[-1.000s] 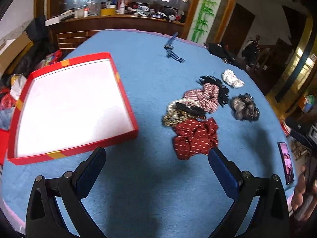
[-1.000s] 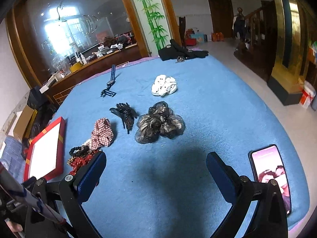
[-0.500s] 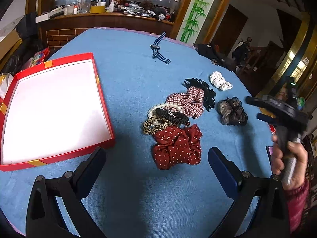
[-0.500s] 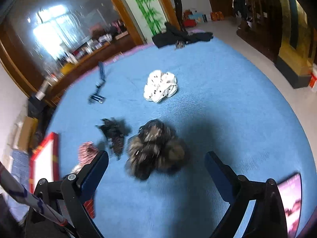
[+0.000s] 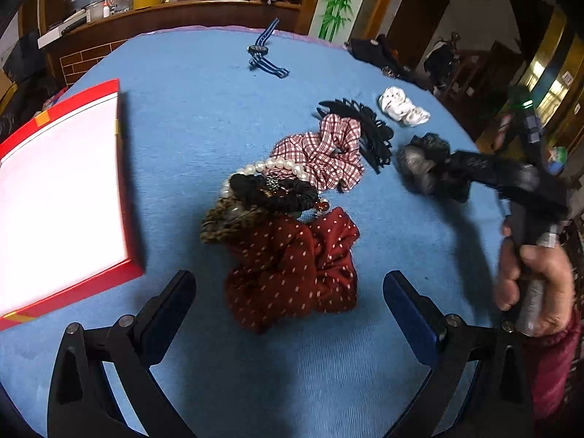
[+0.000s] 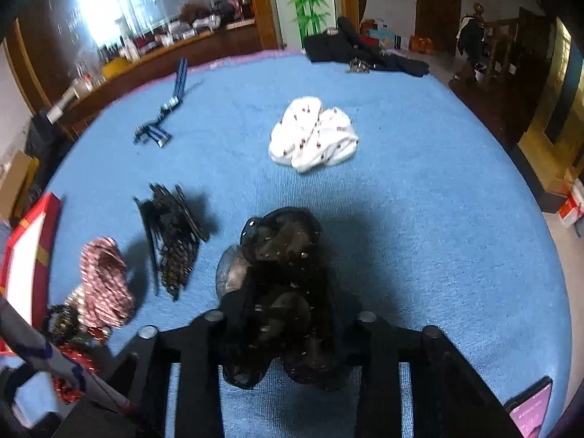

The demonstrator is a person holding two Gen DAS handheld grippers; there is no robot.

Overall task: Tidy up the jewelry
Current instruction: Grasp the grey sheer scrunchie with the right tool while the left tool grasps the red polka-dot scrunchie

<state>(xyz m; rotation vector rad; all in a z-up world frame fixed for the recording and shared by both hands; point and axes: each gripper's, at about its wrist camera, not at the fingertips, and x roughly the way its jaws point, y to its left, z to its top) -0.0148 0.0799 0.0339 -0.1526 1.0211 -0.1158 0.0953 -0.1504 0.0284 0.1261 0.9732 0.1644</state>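
My right gripper (image 6: 288,325) is shut on a dark sheer scrunchie (image 6: 281,273) that rests on the blue table; both show blurred in the left wrist view (image 5: 423,164). My left gripper (image 5: 288,299) is open and empty above a red dotted scrunchie (image 5: 292,266). Behind that lie a leopard scrunchie (image 5: 226,219), a black hair band (image 5: 273,191), a pearl bracelet (image 5: 277,164), a plaid scrunchie (image 5: 325,153) and a black claw clip (image 5: 365,127). A white scrunchie (image 6: 314,135) lies farther back. The red box (image 5: 124,189) with a white inside stands at the left.
A blue striped strap (image 5: 264,54) lies near the far table edge. Dark clothing (image 6: 350,51) sits at the far rim. A phone (image 6: 529,408) lies at the right front edge. A wooden counter with bottles runs behind the table.
My right gripper has dropped onto the dark sheer scrunchie and shut on it. My left gripper has moved closer to the red dotted scrunchie and stays open.
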